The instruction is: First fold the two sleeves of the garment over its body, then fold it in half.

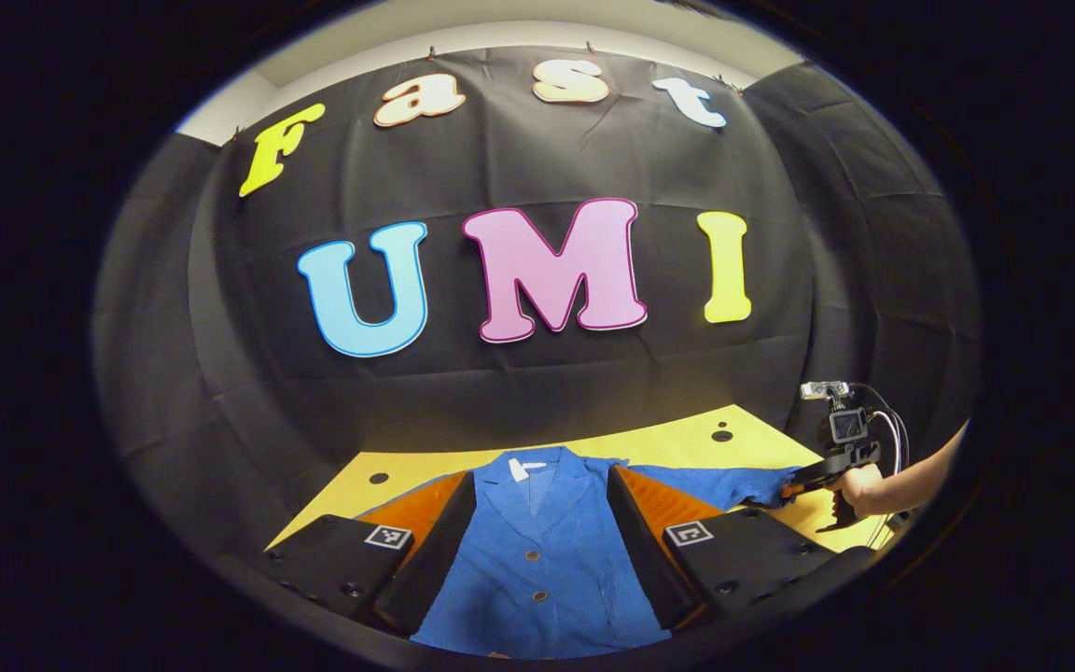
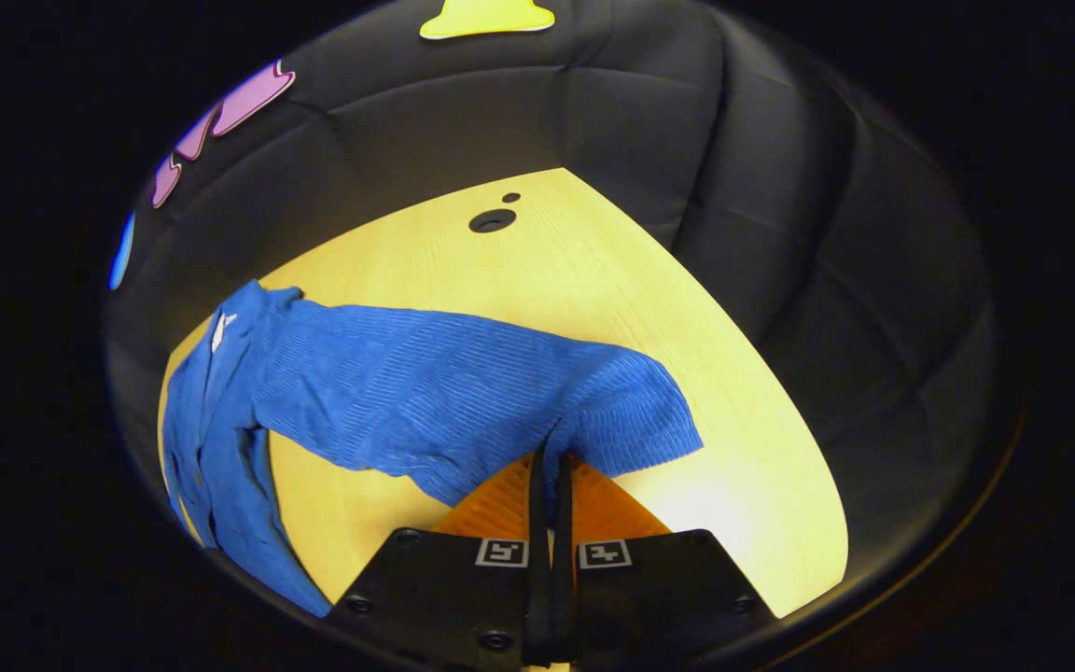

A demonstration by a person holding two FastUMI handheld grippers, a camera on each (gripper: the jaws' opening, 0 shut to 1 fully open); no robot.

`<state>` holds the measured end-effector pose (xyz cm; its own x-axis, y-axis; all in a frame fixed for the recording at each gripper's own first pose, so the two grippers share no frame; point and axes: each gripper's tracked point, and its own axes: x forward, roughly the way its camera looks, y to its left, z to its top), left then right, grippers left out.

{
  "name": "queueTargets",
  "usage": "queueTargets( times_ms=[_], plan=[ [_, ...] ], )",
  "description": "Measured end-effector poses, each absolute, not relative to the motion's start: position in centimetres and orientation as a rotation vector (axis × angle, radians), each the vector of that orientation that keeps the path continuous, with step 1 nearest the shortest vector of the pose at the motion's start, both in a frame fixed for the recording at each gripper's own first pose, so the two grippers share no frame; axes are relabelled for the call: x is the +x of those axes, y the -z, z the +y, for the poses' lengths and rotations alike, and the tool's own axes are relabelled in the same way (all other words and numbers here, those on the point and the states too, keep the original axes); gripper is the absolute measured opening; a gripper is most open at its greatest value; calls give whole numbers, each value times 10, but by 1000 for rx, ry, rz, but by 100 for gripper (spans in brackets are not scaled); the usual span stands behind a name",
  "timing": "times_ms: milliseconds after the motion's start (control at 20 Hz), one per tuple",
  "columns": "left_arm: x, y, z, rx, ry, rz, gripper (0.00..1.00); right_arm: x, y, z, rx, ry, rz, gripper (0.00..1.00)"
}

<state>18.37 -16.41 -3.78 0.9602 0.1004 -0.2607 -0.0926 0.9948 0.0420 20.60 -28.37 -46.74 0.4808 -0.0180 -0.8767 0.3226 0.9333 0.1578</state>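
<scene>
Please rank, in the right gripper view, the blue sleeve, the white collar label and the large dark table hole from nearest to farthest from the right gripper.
1. Blue ribbed fabric sleeve: pinched in the right gripper, jaws closed on its hem.
2. Small white collar label: far left, at the garment's neck.
3. Large dark round hole in the yellow wooden table: near its far edge.

Bright overhead light on table (image 2: 687,308); strong fisheye bending at edges; focus sharp.

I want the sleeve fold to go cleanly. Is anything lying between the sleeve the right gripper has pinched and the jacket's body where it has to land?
Nothing visible: the right gripper pinches the sleeve; only bare table lies before the jacket's body.
</scene>
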Motion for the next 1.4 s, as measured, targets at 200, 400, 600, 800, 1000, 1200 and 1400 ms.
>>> queueTargets(
  times_ms=[200, 400, 600, 800, 1000, 1200, 1400],
  plan=[
    [168, 47, -133, -15, -141, 286, 81, 228, 415, -235, 273, 98, 961, 5],
    [144, 62, -86, -60, -217, 311, 81, 259, 371, -142, 291, -71, 910, 4],
    [112, 80, -35, -102, -301, 337, 81, 290, 340, -35, 268, -256, 874, 5],
    [85, 100, 18, -137, -378, 356, 81, 315, 314, 75, 243, -406, 834, 4],
    [66, 114, 72, -191, -460, 359, 81, 309, 307, 177, 228, -539, 841, 4],
    [48, 132, 118, -218, -530, 372, 81, 308, 318, 253, 210, -590, 842, 4],
    [37, 165, 155, -261, -591, 402, 81, 307, 315, 262, 240, -522, 834, 95]
  ],
)
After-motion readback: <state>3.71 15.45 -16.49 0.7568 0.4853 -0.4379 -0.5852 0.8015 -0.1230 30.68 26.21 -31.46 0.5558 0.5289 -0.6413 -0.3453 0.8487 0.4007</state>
